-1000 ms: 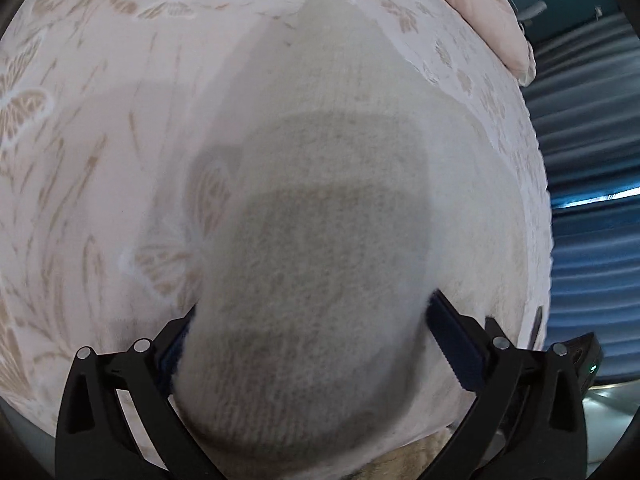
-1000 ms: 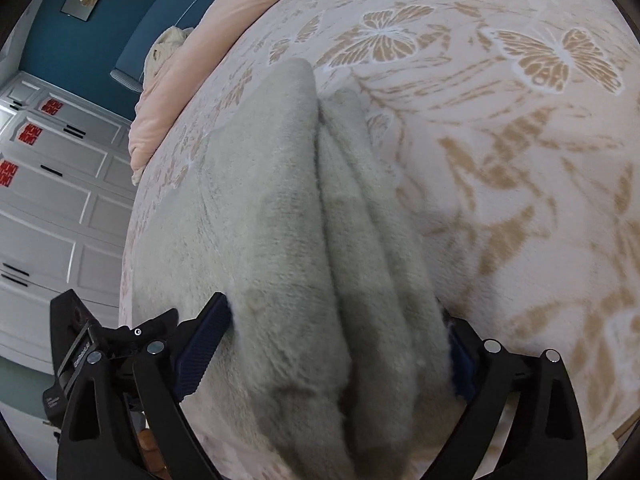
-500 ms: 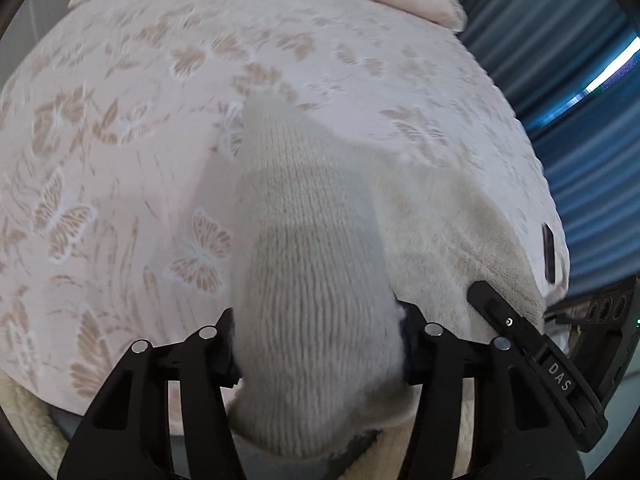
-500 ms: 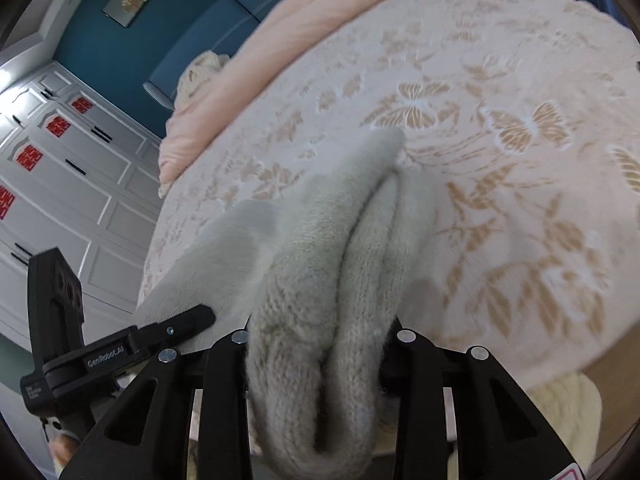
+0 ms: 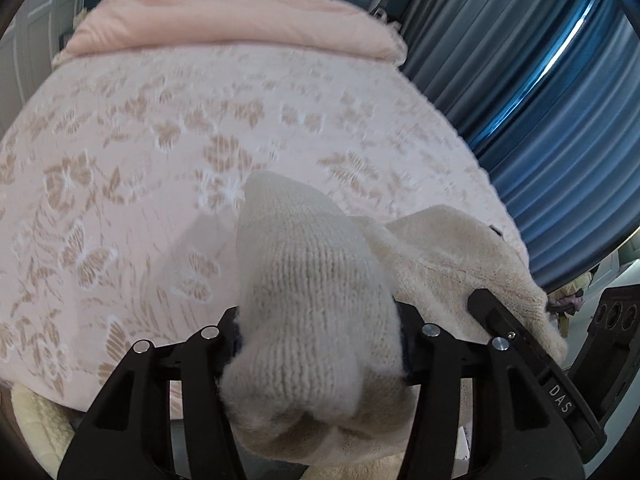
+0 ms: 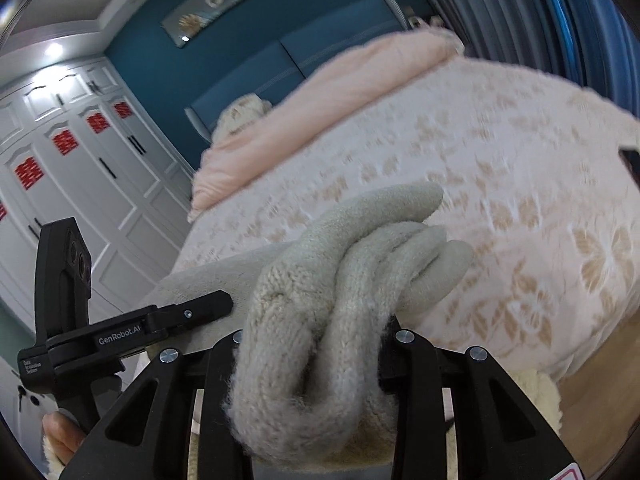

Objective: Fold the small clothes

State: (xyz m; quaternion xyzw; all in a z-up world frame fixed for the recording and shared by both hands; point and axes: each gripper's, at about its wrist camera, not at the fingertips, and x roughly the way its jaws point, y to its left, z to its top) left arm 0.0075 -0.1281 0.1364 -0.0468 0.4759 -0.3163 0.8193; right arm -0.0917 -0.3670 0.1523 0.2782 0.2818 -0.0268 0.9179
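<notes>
A small cream knitted garment (image 5: 316,292) is held up off the bed between both grippers. My left gripper (image 5: 318,344) is shut on one bunched end of it. My right gripper (image 6: 316,344) is shut on the other end (image 6: 320,308), which hangs in several thick folds. The stretch between the two ends (image 5: 452,256) runs sideways to the other gripper, whose black body shows at the right of the left wrist view (image 5: 532,364) and at the left of the right wrist view (image 6: 132,328). The fingertips are buried in the knit.
Below lies a bed with a pink bedspread (image 5: 200,148) patterned with tan butterflies. A folded peach blanket (image 5: 240,20) lies at its head. Blue curtains (image 5: 532,80) hang on one side, white wardrobes (image 6: 80,168) stand on the other. A fluffy cream rug (image 6: 536,396) lies by the bed.
Both grippers have closed on the garment and lifted it up off the bedspread. The views have tilted up from the bed to show the room.
</notes>
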